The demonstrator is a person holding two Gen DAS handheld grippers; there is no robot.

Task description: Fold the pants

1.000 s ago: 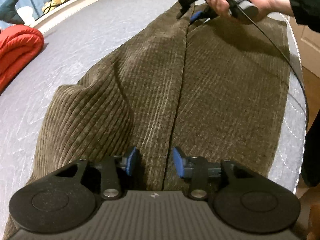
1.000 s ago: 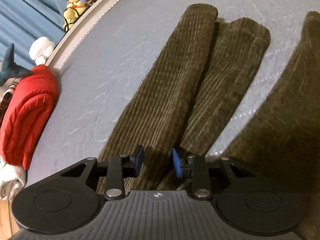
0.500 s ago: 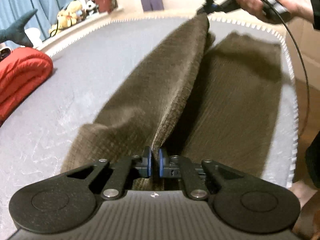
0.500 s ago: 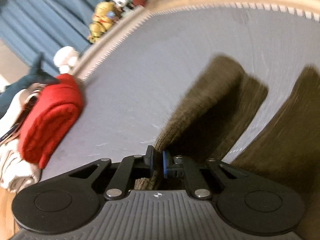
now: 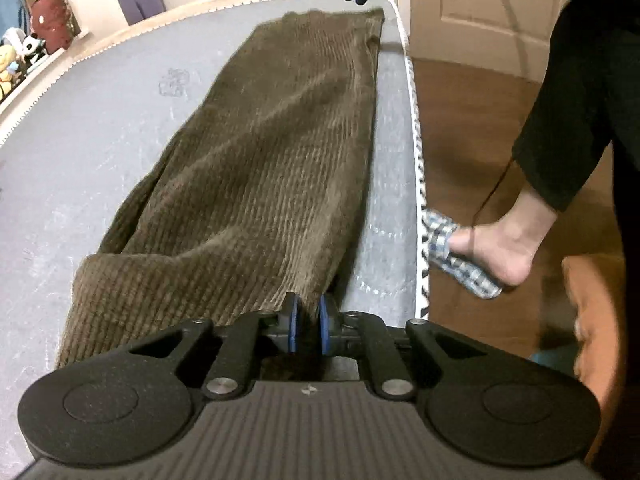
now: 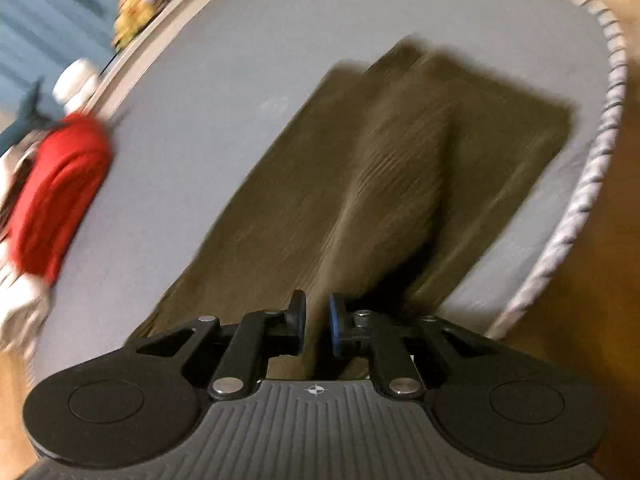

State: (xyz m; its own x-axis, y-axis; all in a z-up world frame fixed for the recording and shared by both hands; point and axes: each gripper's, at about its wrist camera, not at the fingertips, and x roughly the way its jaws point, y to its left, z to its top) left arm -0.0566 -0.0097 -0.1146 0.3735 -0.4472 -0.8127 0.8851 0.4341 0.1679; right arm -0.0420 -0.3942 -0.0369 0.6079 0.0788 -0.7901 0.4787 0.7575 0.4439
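Mattress: grey, bare, bearing the load.
Pants: brown corduroy, one leg laid over the other, lying close to the mattress's floor-side edge.
Left gripper: pinching the near cloth edge.
Right gripper: cloth between its pads, jaws just easing apart.
Risk: a slackening pinch could drop the top leg askew, or the pants could slide off the mattress.

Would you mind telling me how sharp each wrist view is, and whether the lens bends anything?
Left wrist view: mostly sharp, the corduroy ribs of the pants readable, the mattress edge bowed by the fisheye. Right wrist view: heavily motion-blurred, the pants and red bundle smeared, while the right gripper itself stays crisp.
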